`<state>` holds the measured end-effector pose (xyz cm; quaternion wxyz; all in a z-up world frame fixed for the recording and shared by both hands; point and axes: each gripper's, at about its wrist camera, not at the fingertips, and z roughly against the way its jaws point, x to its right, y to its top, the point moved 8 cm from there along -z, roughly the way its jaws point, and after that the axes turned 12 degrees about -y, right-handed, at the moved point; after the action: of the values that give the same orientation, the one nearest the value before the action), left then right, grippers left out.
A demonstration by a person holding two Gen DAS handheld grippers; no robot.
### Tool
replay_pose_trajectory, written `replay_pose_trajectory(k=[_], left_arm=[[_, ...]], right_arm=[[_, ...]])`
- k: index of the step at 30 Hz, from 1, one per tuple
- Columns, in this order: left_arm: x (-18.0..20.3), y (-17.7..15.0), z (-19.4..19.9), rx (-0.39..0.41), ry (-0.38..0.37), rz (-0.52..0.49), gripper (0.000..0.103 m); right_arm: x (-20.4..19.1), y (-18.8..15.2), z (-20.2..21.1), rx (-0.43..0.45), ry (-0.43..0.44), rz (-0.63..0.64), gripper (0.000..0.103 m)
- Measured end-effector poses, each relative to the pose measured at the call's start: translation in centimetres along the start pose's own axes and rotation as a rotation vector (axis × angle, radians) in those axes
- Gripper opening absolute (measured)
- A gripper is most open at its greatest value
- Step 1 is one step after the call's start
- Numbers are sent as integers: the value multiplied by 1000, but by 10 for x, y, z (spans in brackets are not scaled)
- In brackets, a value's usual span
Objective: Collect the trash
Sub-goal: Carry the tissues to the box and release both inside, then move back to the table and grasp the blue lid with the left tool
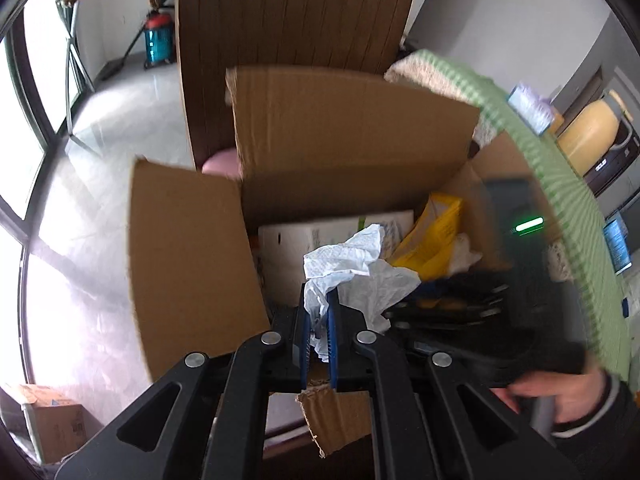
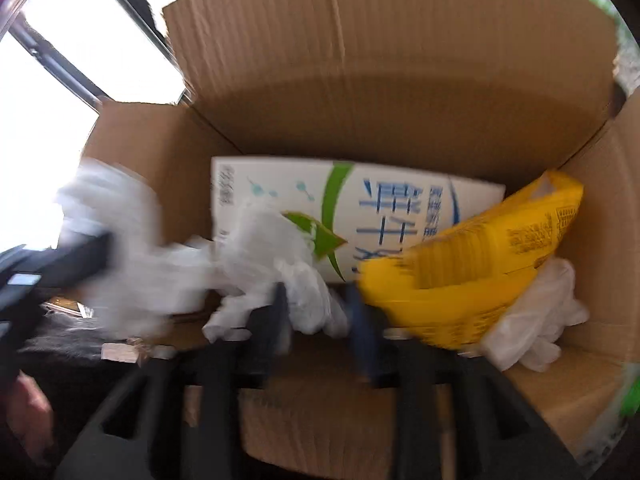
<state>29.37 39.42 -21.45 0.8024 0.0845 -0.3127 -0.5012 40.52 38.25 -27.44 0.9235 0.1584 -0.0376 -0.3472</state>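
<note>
An open cardboard box [image 1: 192, 256] holds trash: a white milk carton [image 2: 400, 204], a yellow packet [image 2: 472, 264] and crumpled white paper. My left gripper [image 1: 319, 308] is shut on a crumpled white tissue [image 1: 344, 260] and holds it over the box's near edge. My right gripper [image 2: 316, 304] is inside the box, blurred by motion, with its jaws apart around a crumpled white paper [image 2: 280, 256]. It also shows as a dark blur in the left wrist view [image 1: 460, 304]. The left gripper with its tissue shows blurred at the left of the right wrist view [image 2: 120, 240].
A brown chair back [image 1: 296, 20] stands behind the box. A round table with a green cloth [image 1: 560, 184] is at the right, with a yellow jug [image 1: 588, 136] on it. A small cardboard box [image 1: 52, 420] sits on the floor at lower left.
</note>
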Motion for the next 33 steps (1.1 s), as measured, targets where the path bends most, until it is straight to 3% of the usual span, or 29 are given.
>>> replay_pose_trajectory(k=[2, 4, 6, 9, 12, 15, 19, 24, 27, 28, 33], left_arm=[[-2, -5, -11, -40, -9, 22, 5], [-6, -14, -29, -113, -22, 57, 15], [-6, -20, -44, -157, -22, 44, 19], [0, -20, -60, -185, 41, -21, 19], [7, -15, -75, -212, 114, -66, 17], [7, -7, -86, -224, 240, -100, 18], [24, 0, -83, -227, 152, -83, 58], [35, 15, -37, -105, 132, -44, 69], [45, 32, 20, 51, 80, -14, 71], [47, 35, 36, 84, 82, -17, 72], [87, 53, 147, 400, 101, -74, 78]], right_arm=[[8, 5, 20, 48, -12, -13, 55], [17, 9, 35, 83, -76, -15, 55], [22, 11, 52, 123, -111, -21, 55], [33, 14, 84, 195, -161, -42, 58], [40, 15, 121, 281, -154, -95, 64], [51, 8, 152, 332, -148, -136, 65], [65, -12, 174, 360, -163, -159, 69], [88, -29, 191, 372, -185, -195, 69], [96, -34, 208, 394, -172, -213, 69], [98, -33, 209, 403, -172, -217, 69], [102, -40, 251, 497, -160, -228, 69]])
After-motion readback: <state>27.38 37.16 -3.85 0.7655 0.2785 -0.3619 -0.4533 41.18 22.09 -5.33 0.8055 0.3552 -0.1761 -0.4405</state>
